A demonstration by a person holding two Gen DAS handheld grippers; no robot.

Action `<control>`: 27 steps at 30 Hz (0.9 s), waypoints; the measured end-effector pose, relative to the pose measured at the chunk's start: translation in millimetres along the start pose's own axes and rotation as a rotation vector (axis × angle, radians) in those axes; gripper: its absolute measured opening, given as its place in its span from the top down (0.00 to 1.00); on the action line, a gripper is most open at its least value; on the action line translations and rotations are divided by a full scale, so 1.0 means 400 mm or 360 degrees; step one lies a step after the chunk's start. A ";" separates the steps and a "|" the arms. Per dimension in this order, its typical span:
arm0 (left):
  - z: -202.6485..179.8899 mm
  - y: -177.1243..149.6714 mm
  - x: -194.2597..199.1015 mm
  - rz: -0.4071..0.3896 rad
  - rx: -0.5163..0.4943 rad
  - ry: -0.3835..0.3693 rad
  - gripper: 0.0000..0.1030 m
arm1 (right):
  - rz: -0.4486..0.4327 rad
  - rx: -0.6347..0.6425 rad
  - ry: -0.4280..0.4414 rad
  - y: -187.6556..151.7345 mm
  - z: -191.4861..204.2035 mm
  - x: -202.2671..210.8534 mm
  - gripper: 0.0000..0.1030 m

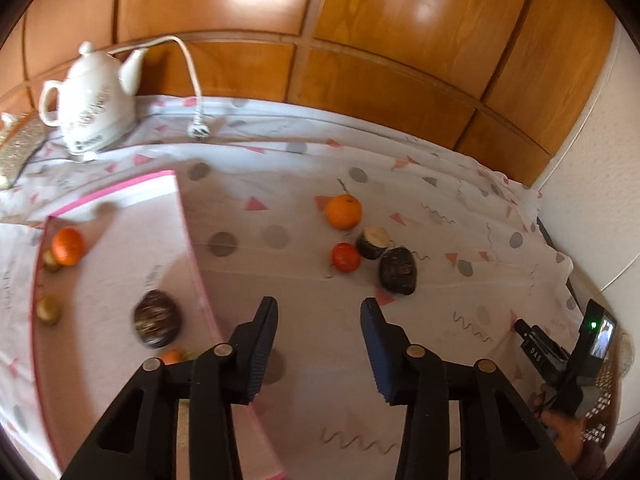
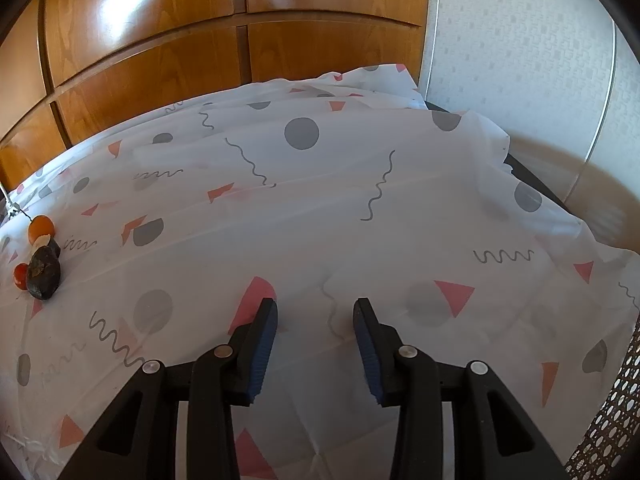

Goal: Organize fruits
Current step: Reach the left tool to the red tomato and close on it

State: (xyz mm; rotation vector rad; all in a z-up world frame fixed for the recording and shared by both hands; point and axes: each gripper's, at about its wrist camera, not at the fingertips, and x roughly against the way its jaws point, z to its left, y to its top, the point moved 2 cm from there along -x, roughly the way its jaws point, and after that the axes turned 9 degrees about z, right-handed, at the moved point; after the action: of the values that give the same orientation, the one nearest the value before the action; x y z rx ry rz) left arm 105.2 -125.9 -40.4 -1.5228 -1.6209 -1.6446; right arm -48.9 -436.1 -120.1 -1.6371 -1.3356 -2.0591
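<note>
Left wrist view: left gripper (image 1: 319, 312) jaws apart, empty; swing right to dark avocado (image 1: 398, 271), straddle its narrow width, then carry to pink tray (image 1: 120, 194).

I count four fruits loose on the cloth at centre right of my left view: one orange (image 1: 343, 211), one small red tomato (image 1: 345, 257), one cut dark half (image 1: 373, 242) and one whole dark avocado (image 1: 398, 271). At left, the pink-edged tray (image 1: 120, 240) holds one orange fruit (image 1: 68, 246), two small yellowish fruits (image 1: 49, 310) and one dark avocado (image 1: 157, 319). One white teapot (image 1: 90, 100) sits upper left.
</note>
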 end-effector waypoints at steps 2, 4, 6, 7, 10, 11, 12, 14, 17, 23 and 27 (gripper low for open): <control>-0.012 0.019 -0.031 0.0035 0.0012 -0.0013 0.63 | 0.0000 -0.0002 0.0004 0.000 -0.001 0.000 0.61; -0.018 0.033 -0.056 0.0054 0.0027 -0.0019 0.63 | -0.0003 -0.0004 0.0009 0.000 -0.002 0.000 0.61; -0.025 0.048 -0.088 0.0080 0.0037 -0.0005 0.63 | -0.0007 -0.0010 0.0012 -0.001 -0.002 -0.001 0.61; -0.028 0.056 -0.101 0.0088 0.0044 -0.0006 0.63 | -0.0010 -0.0015 0.0014 0.000 -0.002 -0.001 0.61; -0.037 0.078 -0.142 0.0100 0.0069 0.0015 0.63 | -0.0016 -0.0024 0.0009 -0.001 -0.001 -0.002 0.60; -0.040 0.087 -0.157 0.0102 0.0076 0.0020 0.63 | -0.0017 -0.0025 0.0009 -0.001 0.000 -0.002 0.60; -0.042 0.093 -0.167 0.0103 0.0079 0.0029 0.63 | -0.0019 -0.0028 0.0011 -0.001 0.000 -0.003 0.59; -0.049 0.106 -0.193 0.0113 0.0091 0.0034 0.63 | -0.0025 -0.0023 0.0016 -0.003 0.002 -0.003 0.57; -0.053 0.121 -0.224 0.0115 0.0095 0.0074 0.63 | -0.0034 -0.0014 0.0018 -0.005 0.006 -0.004 0.52; -0.047 0.136 -0.281 0.0145 0.0114 0.0075 0.62 | -0.0041 -0.0009 0.0026 -0.007 0.010 -0.005 0.48; -0.048 0.125 -0.304 0.0143 0.0089 0.0107 0.73 | -0.0045 -0.0011 0.0030 -0.007 0.010 -0.006 0.48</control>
State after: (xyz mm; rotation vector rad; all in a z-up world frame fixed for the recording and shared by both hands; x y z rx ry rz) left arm 181.3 -205.1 -115.0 -1.4748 -1.5282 -1.5728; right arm -47.3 -432.4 -123.6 -1.6062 -1.3549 -2.0919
